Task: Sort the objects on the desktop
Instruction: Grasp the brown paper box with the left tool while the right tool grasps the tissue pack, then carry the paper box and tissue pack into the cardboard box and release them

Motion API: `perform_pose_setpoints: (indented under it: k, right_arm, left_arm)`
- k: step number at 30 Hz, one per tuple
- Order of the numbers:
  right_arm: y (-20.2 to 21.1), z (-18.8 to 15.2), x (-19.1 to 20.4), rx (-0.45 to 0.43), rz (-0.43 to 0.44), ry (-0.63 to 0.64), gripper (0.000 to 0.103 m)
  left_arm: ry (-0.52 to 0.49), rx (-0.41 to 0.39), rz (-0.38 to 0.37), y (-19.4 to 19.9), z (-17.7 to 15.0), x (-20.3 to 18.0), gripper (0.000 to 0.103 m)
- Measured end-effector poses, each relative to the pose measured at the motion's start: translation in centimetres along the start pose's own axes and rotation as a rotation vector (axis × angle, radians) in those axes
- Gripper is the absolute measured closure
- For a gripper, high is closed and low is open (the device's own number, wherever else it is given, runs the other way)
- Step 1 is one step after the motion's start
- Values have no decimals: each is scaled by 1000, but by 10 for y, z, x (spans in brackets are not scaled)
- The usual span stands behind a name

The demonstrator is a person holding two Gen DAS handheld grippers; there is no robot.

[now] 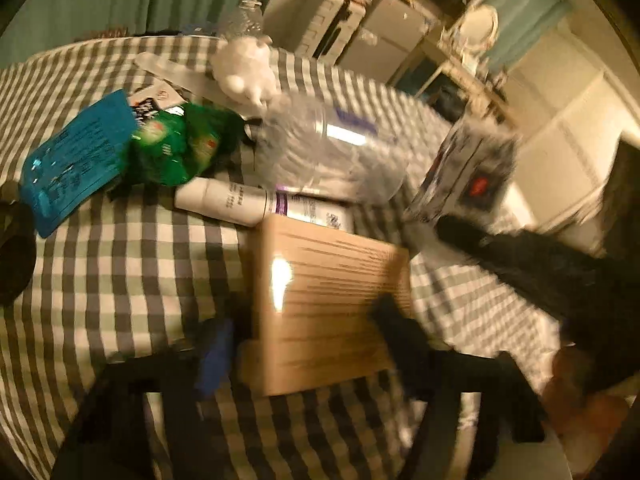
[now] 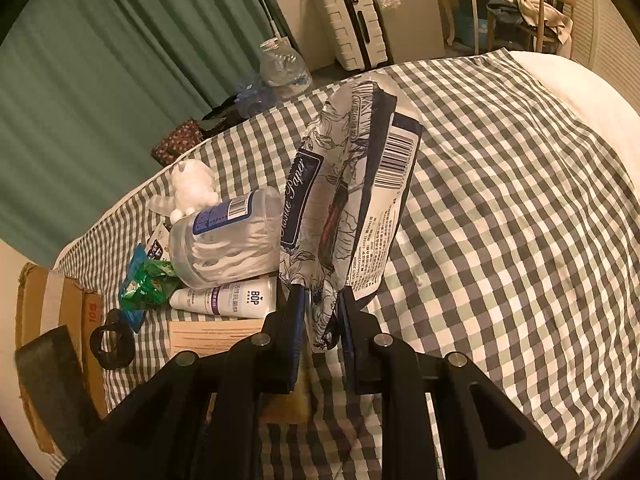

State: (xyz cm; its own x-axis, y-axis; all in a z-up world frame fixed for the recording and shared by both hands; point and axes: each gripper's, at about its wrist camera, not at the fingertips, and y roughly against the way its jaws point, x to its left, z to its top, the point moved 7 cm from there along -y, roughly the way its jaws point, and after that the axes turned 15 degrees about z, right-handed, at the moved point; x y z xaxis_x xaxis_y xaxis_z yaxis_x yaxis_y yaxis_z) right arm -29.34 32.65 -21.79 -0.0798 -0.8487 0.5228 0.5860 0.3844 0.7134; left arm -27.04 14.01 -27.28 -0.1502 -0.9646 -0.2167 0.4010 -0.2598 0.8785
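Note:
My right gripper (image 2: 323, 312) is shut on the bottom edge of a tissue paper pack (image 2: 352, 208) and holds it upright above the checked cloth; the pack also shows blurred in the left wrist view (image 1: 464, 176). My left gripper (image 1: 304, 336) is open around a tan flat box (image 1: 324, 300) lying on the cloth; whether the fingers touch it is unclear. Beyond it lie a white BOP tube (image 1: 228, 200), a clear jar of floss picks (image 1: 328, 152), a green snack bag (image 1: 180, 148), a blue packet (image 1: 76, 160) and a white plush toy (image 1: 244, 68).
The checked cloth (image 2: 500, 220) covers a bed. A cardboard carton (image 2: 52, 320) stands at the left edge with a black ring (image 2: 112, 344) beside it. A water bottle (image 2: 284, 68), a suitcase (image 2: 352, 24) and a desk with a chair (image 2: 512, 0) stand behind.

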Motion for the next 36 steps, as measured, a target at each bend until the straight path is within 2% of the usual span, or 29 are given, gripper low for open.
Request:
perform_pose_setpoints:
  k: [3, 7, 9, 14, 18, 22, 26, 30, 36]
  right_arm:
    - [4, 1, -2, -9, 3, -3, 86]
    - [13, 5, -5, -35, 5, -12, 86]
    - [19, 7, -10, -51, 3, -21, 86]
    - [32, 12, -24, -84, 3, -59, 86]
    - [36, 12, -28, -91, 9, -61, 86]
    - [39, 13, -29, -90, 17, -50, 87]
    - [48, 12, -20, -98, 19, -22, 87]
    - [67, 10, -3, -116, 35, 14, 87]
    - [92, 1, 41, -132, 52, 101, 87]
  left_arm:
    - [-25, -33, -18, 18, 2, -5, 57]
    - [-131, -95, 1, 45, -2, -32, 62]
    - [-179, -72, -30, 46, -8, -50, 62]
    - [-285, -57, 87, 19, -22, -75, 63]
    - [-224, -89, 63, 15, -16, -73, 70]
    - [-235, -160, 133, 27, -5, -75, 73]
    - [-203, -194, 147, 44, 5, -64, 74]
    - [-174, -224, 159, 64, 10, -53, 74]
    - [-119, -280, 216, 120, 15, -14, 74]
